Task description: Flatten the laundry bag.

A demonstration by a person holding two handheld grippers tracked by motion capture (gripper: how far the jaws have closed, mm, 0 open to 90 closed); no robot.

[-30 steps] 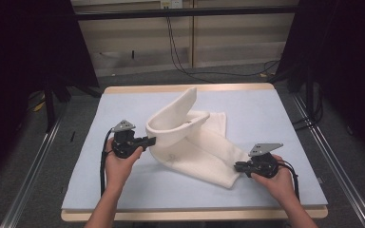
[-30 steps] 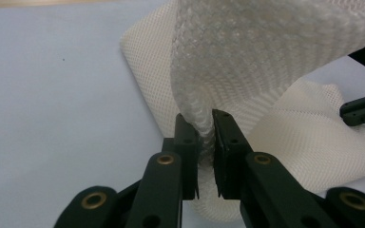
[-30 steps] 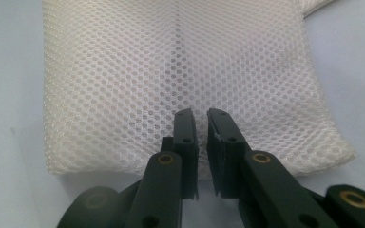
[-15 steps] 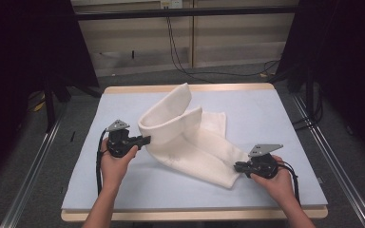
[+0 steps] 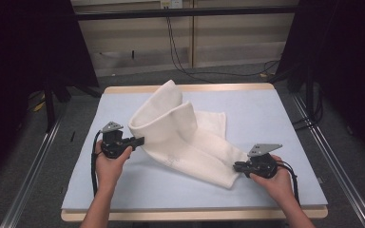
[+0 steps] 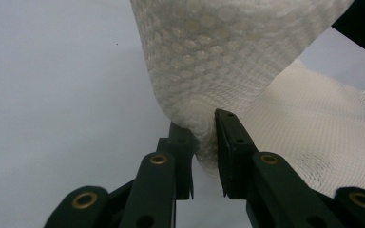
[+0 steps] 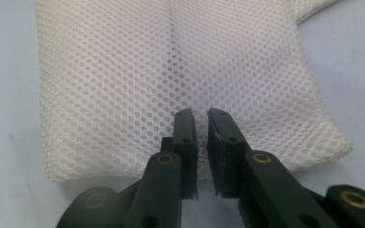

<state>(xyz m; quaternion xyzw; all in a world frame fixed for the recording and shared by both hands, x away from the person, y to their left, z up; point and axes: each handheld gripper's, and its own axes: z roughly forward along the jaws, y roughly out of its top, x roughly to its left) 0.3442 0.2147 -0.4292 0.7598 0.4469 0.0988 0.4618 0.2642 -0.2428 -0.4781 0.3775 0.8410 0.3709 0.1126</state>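
Table (image 5: 285,118): pale blue mat, white mesh cloth (image 5: 190,142) lying diagonally mid-table, partly doubled over. Left end is lifted into a standing fold, right end lies flat near the front edge.

Step, my read: folding or repositioning the cloth, mid-carry on the left side. Next move probably needs the lifted end taken across and laid down while the right end stays pinned, keeping the mesh from bunching.

Left tongs (image 6: 203,137): nearly closed, clenched on a bunched edge of the cloth.

Right tongs (image 7: 201,124): narrow gap, pinching the cloth's near hem, thin layer between the jaws.
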